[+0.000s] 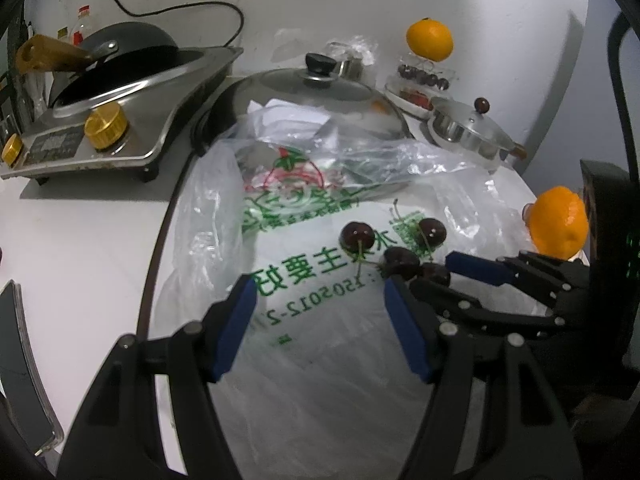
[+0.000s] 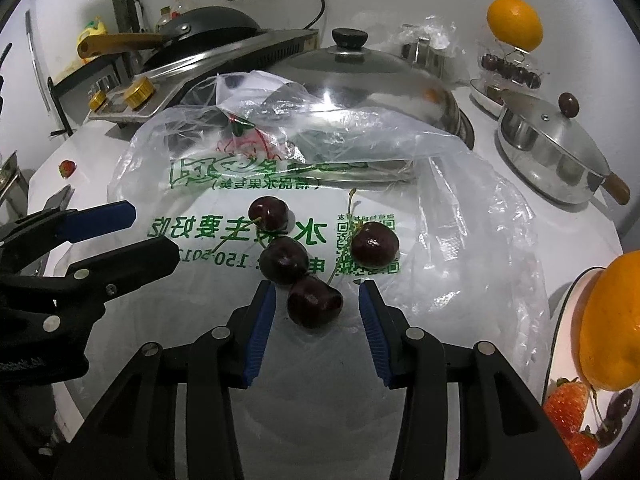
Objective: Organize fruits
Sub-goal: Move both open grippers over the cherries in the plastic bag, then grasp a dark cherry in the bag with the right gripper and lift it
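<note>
Several dark cherries lie on a clear plastic bag (image 2: 460,240) printed with green characters. In the right wrist view my right gripper (image 2: 316,304) is open, its blue pads on either side of the nearest cherry (image 2: 315,301), not touching it. Other cherries (image 2: 284,261) (image 2: 374,245) (image 2: 268,212) lie just beyond. My left gripper (image 1: 320,296) is open and empty above the bag, left of the cherries (image 1: 358,236) (image 1: 432,232). The right gripper (image 1: 424,276) reaches in from the right in the left wrist view. An orange (image 2: 612,320) sits on a plate (image 2: 560,320) with strawberries (image 2: 566,404) at the right.
A glass-lidded pan (image 2: 360,76) stands behind the bag. A small lidded steel pot (image 2: 552,152) is at the right. A tiered stand with an orange (image 2: 514,22) and cherries (image 2: 510,68) is at the back right. A stove with a wok (image 1: 116,80) is at the left. A strawberry (image 2: 67,168) lies at the far left.
</note>
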A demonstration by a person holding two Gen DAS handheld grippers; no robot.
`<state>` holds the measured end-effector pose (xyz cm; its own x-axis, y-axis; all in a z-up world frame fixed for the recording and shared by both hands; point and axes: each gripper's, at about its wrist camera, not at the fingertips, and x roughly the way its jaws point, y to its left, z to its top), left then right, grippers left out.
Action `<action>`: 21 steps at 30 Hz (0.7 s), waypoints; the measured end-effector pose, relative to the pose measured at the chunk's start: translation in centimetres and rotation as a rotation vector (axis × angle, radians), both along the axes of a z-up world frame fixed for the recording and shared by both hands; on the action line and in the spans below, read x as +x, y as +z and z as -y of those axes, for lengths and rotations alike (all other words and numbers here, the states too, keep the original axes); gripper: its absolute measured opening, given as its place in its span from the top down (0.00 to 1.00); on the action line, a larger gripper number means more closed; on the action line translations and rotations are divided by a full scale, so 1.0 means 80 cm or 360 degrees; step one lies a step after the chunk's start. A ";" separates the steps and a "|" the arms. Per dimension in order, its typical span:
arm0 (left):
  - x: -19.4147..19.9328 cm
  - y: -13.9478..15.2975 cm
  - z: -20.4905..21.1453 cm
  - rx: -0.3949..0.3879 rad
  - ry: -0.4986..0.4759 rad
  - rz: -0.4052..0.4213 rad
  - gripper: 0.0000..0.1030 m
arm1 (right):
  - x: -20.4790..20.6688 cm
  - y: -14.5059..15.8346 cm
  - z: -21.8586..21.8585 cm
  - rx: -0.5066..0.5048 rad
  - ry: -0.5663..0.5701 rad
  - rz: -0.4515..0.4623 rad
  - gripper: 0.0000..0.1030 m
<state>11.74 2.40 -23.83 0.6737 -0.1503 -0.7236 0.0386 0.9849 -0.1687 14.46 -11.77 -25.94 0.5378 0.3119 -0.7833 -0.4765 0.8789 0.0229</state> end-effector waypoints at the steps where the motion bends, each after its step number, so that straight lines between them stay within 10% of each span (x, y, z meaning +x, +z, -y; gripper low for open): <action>1: 0.001 0.000 0.000 0.0001 0.0000 -0.0001 0.34 | 0.000 -0.001 -0.001 -0.0001 0.0005 -0.0002 0.56; 21: -0.008 0.021 0.021 0.0049 -0.0036 0.0044 0.34 | -0.023 0.038 0.020 0.0094 0.0041 0.0130 0.70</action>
